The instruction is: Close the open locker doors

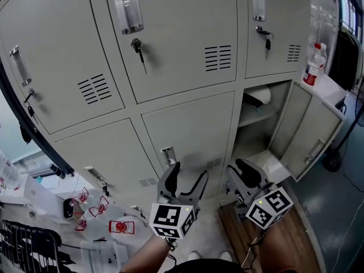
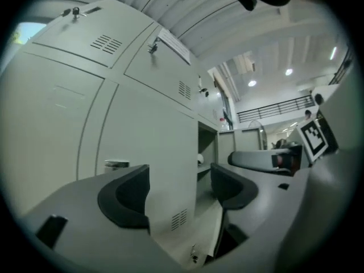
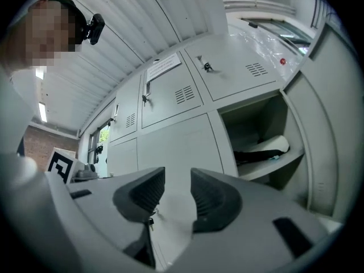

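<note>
Jaws apart and empty, my left hand-held gripper (image 1: 187, 179) and right hand-held gripper (image 1: 241, 172) are hovering before the lockers (image 1: 187, 124), where the bottom-right door (image 1: 310, 132) is standing open just beyond the right one.

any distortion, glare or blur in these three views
Head view: even light, the lockers bowed by the wide lens. Left gripper view: strong fisheye, dark round border, small bright ceiling lights, near jaws soft. Right gripper view: same fisheye and border, the open compartment shadowed inside.
</note>
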A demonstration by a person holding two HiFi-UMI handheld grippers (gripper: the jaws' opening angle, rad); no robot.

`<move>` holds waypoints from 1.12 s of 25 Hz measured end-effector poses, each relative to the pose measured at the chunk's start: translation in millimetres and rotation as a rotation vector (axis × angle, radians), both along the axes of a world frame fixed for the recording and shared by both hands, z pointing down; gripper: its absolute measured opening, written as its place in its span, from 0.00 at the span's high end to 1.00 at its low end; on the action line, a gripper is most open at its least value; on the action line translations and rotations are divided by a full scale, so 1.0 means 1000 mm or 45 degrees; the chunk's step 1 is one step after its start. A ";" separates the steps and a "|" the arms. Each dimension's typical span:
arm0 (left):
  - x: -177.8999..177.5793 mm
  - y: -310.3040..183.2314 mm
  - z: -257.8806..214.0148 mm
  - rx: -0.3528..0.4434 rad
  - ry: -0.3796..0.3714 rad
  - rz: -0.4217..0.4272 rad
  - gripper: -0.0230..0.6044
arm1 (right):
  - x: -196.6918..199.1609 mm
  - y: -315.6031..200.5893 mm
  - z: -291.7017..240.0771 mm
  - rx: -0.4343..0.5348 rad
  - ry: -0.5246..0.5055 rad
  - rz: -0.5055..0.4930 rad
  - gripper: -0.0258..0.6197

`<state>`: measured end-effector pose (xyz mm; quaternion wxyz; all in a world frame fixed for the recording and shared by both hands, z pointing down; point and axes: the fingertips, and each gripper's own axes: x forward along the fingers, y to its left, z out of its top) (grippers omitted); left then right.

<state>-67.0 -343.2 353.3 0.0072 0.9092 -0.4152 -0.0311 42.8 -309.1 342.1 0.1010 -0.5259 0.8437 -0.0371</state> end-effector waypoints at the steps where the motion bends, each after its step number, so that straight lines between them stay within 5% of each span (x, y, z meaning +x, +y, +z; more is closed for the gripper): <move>1: 0.009 0.004 -0.001 0.006 0.001 0.063 0.42 | 0.005 0.003 0.000 0.000 -0.003 0.027 0.76; 13: 0.102 0.070 0.006 0.020 -0.024 0.719 0.43 | 0.085 0.066 0.003 0.004 0.001 0.444 0.76; 22: 0.156 0.115 0.010 0.003 -0.010 0.950 0.44 | 0.158 0.128 0.006 -0.017 0.001 0.723 0.76; 28: 0.189 0.123 0.010 -0.005 0.005 1.006 0.44 | 0.206 0.141 0.006 -0.026 0.014 0.801 0.75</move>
